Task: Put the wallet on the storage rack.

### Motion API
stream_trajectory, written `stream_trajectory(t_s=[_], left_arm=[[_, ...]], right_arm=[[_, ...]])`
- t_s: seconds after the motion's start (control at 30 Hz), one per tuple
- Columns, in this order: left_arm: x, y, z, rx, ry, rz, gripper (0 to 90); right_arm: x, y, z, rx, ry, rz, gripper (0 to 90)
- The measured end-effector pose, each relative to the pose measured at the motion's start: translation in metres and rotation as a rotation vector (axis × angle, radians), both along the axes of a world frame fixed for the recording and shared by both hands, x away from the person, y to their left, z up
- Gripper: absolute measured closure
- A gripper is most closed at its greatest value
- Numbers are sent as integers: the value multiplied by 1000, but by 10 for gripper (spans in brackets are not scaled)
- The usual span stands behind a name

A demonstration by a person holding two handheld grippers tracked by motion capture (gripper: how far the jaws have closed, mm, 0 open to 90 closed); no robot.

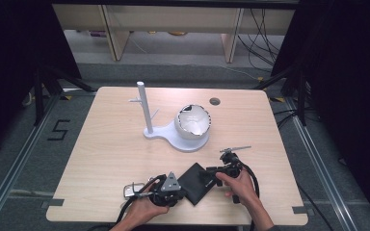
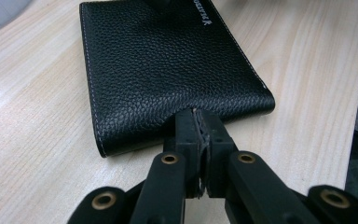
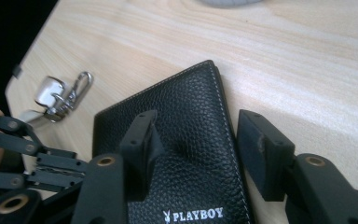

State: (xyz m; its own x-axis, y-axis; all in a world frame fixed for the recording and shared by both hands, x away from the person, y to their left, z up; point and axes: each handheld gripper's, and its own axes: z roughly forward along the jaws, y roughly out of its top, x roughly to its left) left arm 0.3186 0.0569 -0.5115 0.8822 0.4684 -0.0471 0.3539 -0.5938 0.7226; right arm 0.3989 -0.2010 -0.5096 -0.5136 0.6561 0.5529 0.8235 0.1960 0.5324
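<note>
Two sets of fingers are on one thing, as I read it from my screens: the black pebbled-leather wallet with pale stitching (image 1: 196, 183), lying flat on the light wooden bench (image 1: 106, 139) at the lower middle of the high view. My left gripper (image 2: 198, 122) has its fingers pressed together on the wallet's near edge, the leather pinched between the pads at the lower centre of the left gripper view. My right gripper (image 3: 200, 140) has fingers partly apart: one finger (image 3: 142, 140) rests on the wallet's face, the other (image 3: 263, 149) stands just past its stitched edge over bare wood, so they straddle that edge without pinching it. White lettering sits on the wallet at the bottom of the right gripper view.

In the high view the left gripper is at the wallet's lower left and the right gripper (image 1: 215, 172) at its upper right corner, each held by a hand.

A small silver key fob with a metal clasp (image 3: 60, 95) lies near the wallet, at the left of the right gripper view. Farther up the bench, well apart, a white stand with an upright post (image 1: 150, 126) carries a white jagged-rimmed bowl (image 1: 192, 121).
</note>
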Motion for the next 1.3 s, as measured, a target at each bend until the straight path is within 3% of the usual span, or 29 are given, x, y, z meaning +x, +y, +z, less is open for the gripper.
stream_trajectory(t_s=[0.2, 0.27, 0.3, 0.37, 0.4, 0.43, 0.47, 0.5, 0.57, 0.7, 0.73, 0.77, 0.8, 0.87, 0.9, 0.93, 1.1, 1.13, 1.17, 1.27, 1.3], left_arm=[[0, 1, 0, 17, -7, -4, 869], [0, 0, -1, 14, 0, -1, 868], [0, 0, -1, 11, -2, -5, 868], [0, 1, -1, 16, -3, -10, 867], [0, 1, -1, 17, -1, -11, 866], [0, 1, -1, 14, -2, -6, 864], [1, 1, -1, 16, -3, -9, 860], [0, 1, -1, 18, -3, -11, 856], [0, 0, -1, 15, -4, -6, 850], [-2, 0, 1, 16, 3, -7, 816], [-2, 1, 3, 9, 4, -7, 797], [-2, 1, 5, 2, -3, -11, 780], [-2, 4, 9, -5, -3, -10, 740], [-2, 6, 11, -10, -9, -8, 718], [-2, 8, 13, -8, -13, -9, 662], [-1, 10, 15, -5, -13, -6, 662], [-2, 22, 22, -19, -6, 38, 524], [-3, 24, 23, -28, -4, 50, 495], [-1, 27, 24, -9, -15, 44, 443], [-1, 31, 27, -17, -9, 57, 376], [0, 32, 28, -20, -11, 53, 376]], right_arm=[[-2, -7, 5, 51, 27, -25, 578], [-2, -7, 4, 107, 39, -4, 643], [-5, -2, 4, 153, 79, 16, 682], [-7, 1, 8, 130, 72, 23, 682], [-8, 4, 11, 125, 21, 57, 687], [-10, 6, 15, 115, 23, 61, 708], [-15, 9, 23, 123, 102, 40, 728], [-14, 9, 21, 101, 25, 52, 746], [-14, 9, 22, 128, 32, 82, 753], [-16, 9, 25, 140, 46, 90, 775], [-16, 9, 25, 144, 38, 91, 781], [-14, 10, 24, 134, -19, 90, 784], [-17, 12, 29, 160, -14, 106, 790], [-17, 11, 30, 158, -34, 117, 791], [-17, 11, 33, 148, -46, 104, 792], [-17, 11, 33, 148, -46, 104, 792], [-18, 5, 42, 187, -58, 102, 793], [-16, 4, 42, 175, -97, 102, 793], [-15, 2, 45, 177, -106, 92, 793], [-16, 1, 48, 188, -93, 85, 793], [-15, 0, 48, 178, -114, 78, 794]])
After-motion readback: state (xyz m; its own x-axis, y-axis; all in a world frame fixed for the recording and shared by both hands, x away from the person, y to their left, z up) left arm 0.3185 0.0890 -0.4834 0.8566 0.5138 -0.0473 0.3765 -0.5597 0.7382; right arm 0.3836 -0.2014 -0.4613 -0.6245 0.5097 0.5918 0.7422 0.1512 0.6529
